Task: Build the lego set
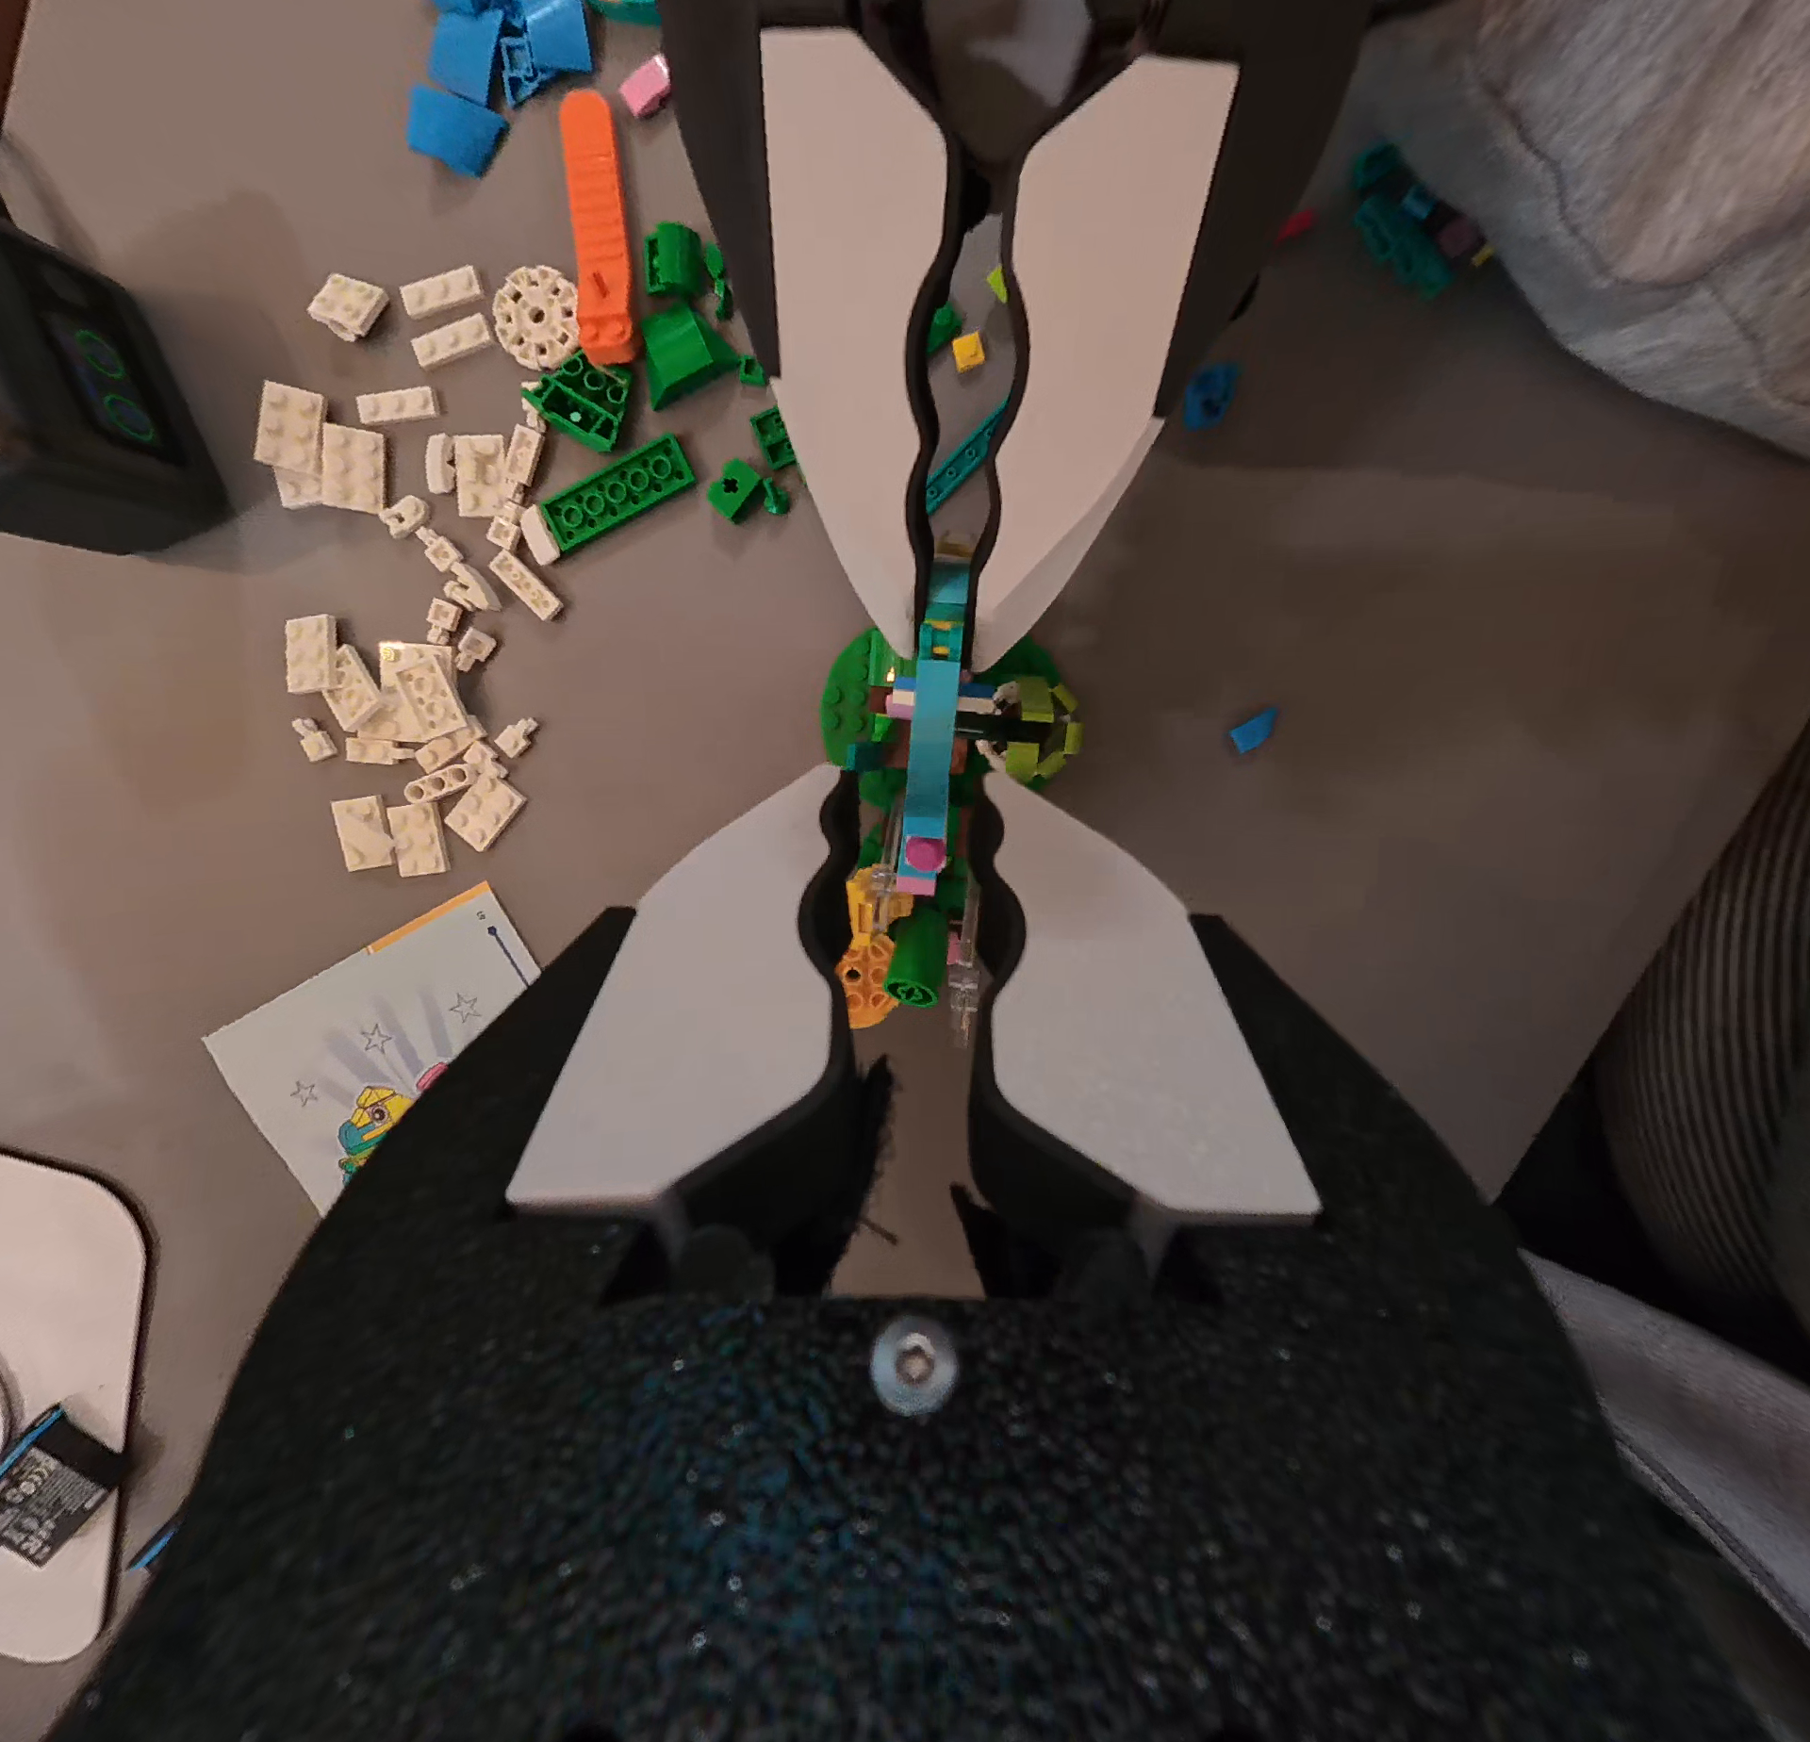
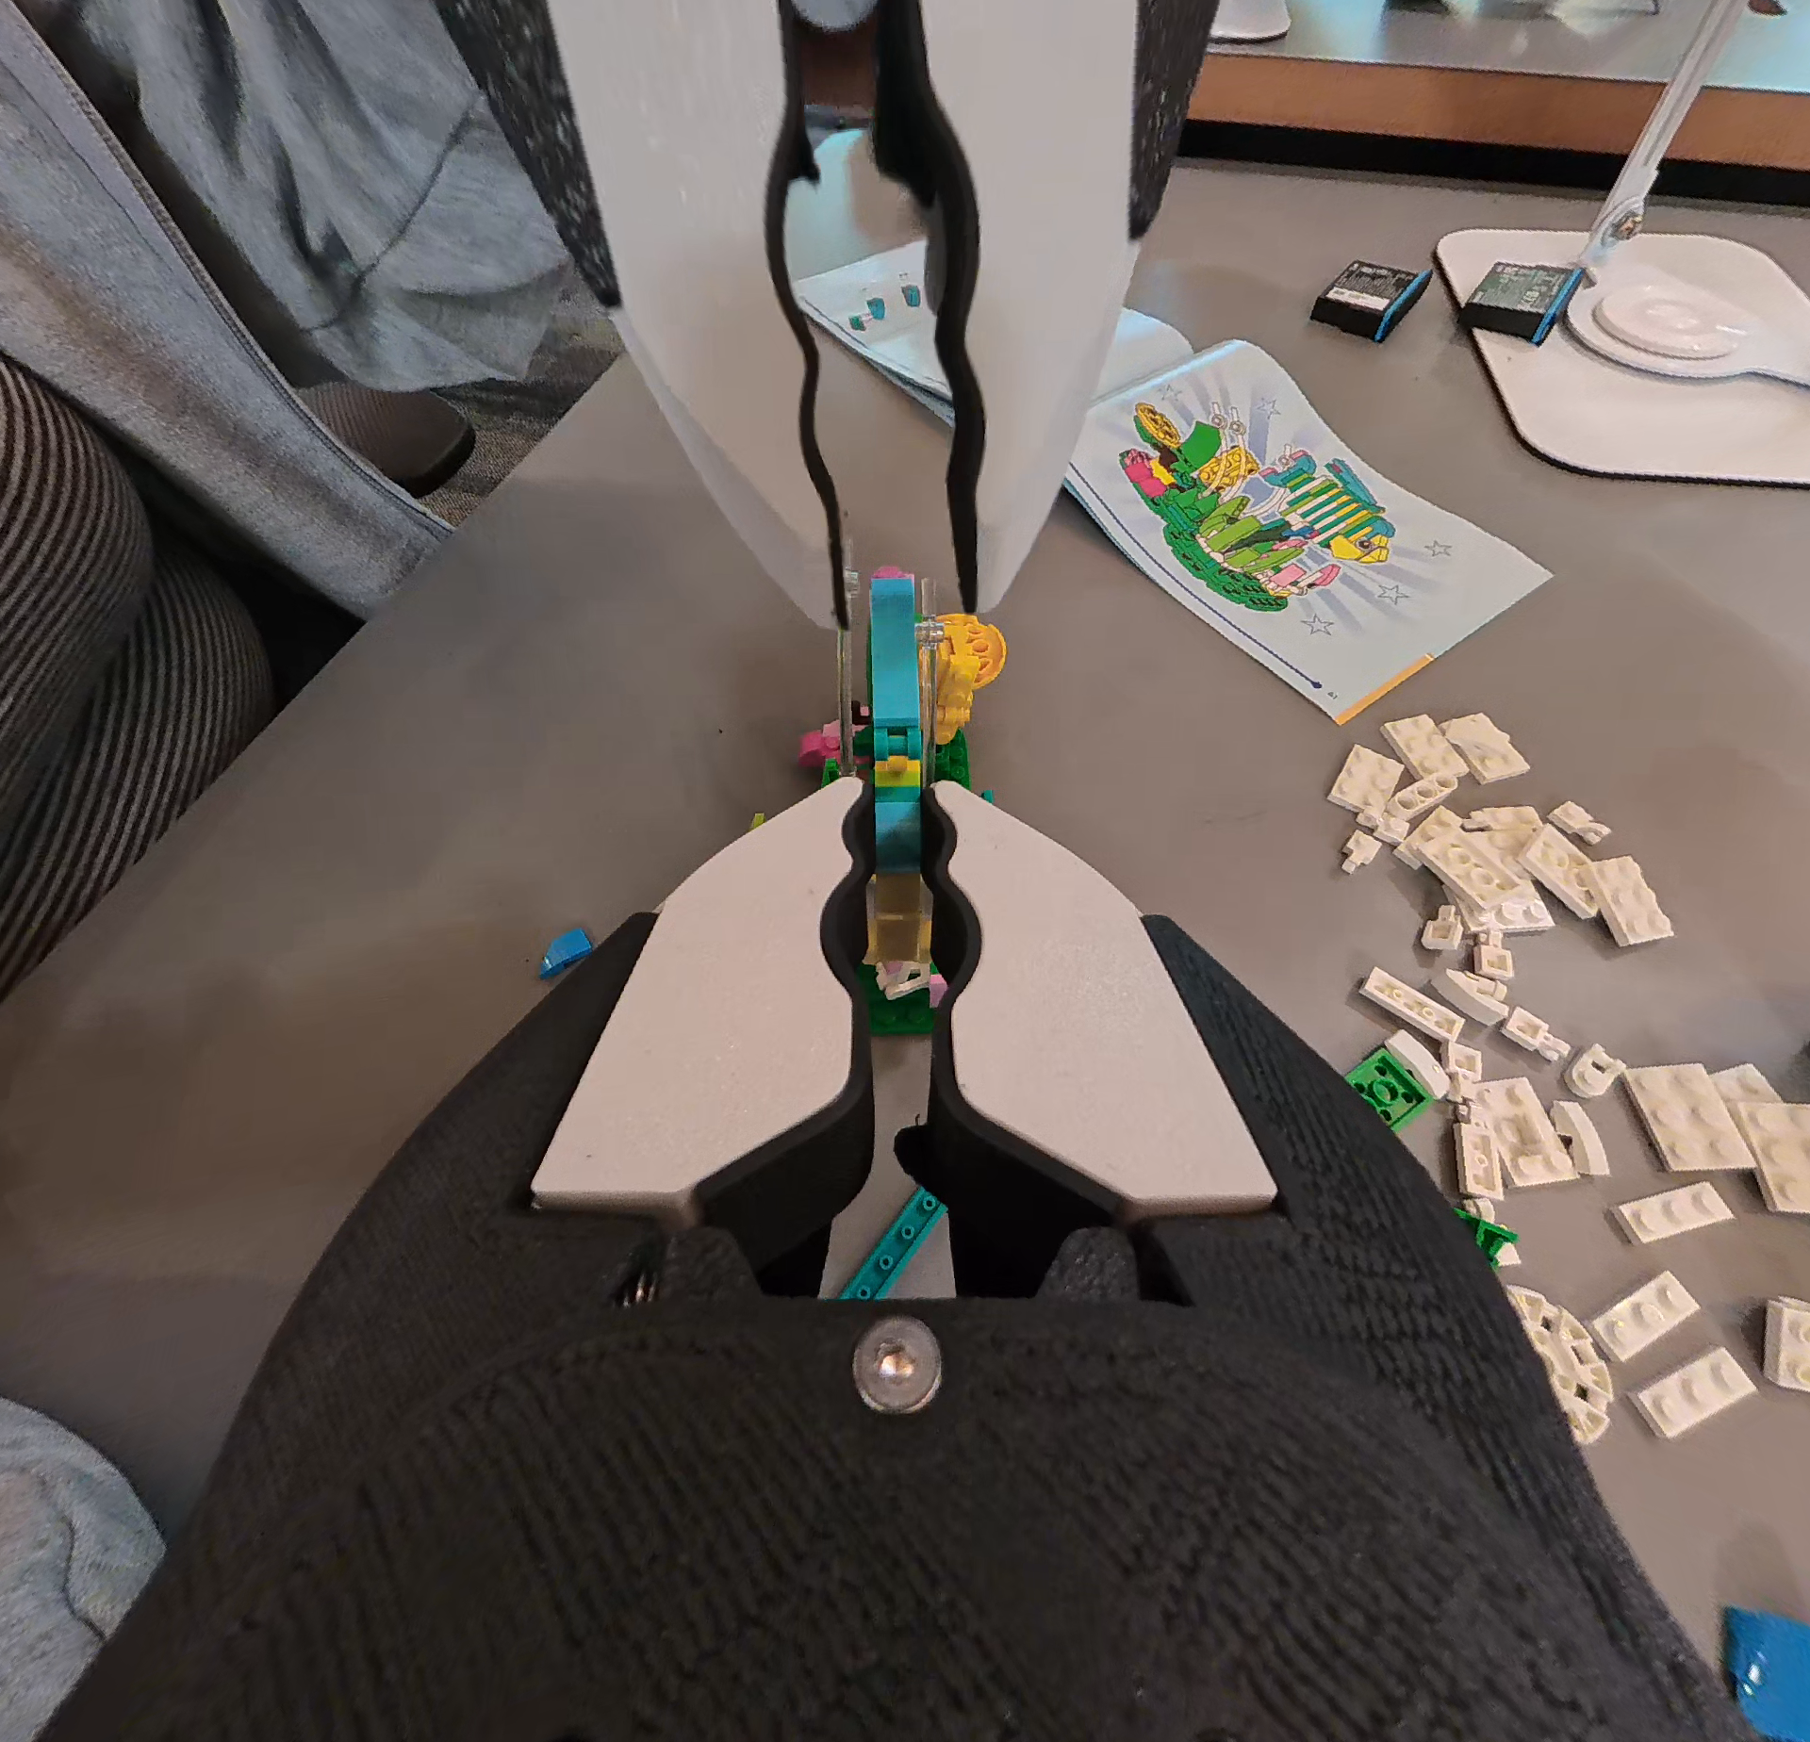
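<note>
Both tools gripping model on tabletop: right tool pinching blue arch; left tool pinching opposite end.

We count two pairs of white-and-black tongs, one reaching from our side and the other opposite. Between them stands one partly built, many-coloured brick model. One long orange plastic brick separator lies among the loose pieces. One printed instruction booklet lies open on the grey desk. Two small black battery packs with blue ends sit near one white flat stand base. White plates lie in a heap too many to count surely; loose green bricks likewise; about five blue sloped pieces cluster together.
</note>
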A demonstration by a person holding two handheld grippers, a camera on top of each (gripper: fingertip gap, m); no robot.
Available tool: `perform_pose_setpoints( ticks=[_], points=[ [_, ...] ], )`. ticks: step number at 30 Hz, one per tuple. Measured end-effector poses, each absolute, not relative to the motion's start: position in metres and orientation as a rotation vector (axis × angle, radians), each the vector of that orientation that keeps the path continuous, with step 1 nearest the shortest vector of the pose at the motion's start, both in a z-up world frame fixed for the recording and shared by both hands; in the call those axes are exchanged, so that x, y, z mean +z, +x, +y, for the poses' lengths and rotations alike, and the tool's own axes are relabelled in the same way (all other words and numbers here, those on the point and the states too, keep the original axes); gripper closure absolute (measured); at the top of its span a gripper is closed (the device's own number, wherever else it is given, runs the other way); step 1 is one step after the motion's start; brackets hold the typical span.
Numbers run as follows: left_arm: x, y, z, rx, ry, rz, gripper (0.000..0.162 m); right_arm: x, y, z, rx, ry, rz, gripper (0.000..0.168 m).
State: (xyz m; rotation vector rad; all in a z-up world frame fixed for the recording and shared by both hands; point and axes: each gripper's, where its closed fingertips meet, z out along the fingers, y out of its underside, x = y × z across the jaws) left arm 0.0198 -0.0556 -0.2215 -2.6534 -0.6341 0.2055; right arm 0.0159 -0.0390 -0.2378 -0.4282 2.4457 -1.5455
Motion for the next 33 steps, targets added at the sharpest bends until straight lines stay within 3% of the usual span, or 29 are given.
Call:
perform_pose_setpoints(
  ticks=[1,33],
  points=[
    [-0.224,0.02,-0.056,0.202,-2.661,-0.632,0.142,-0.238,0.016,-0.039,-1.546,-0.427,2.446,0.162],
    [-0.226,0.012,-0.028,0.107,-2.531,-0.575,0.155,-0.238,0.015,-0.038,-1.551,-0.44,2.453,0.162]
  ],
)
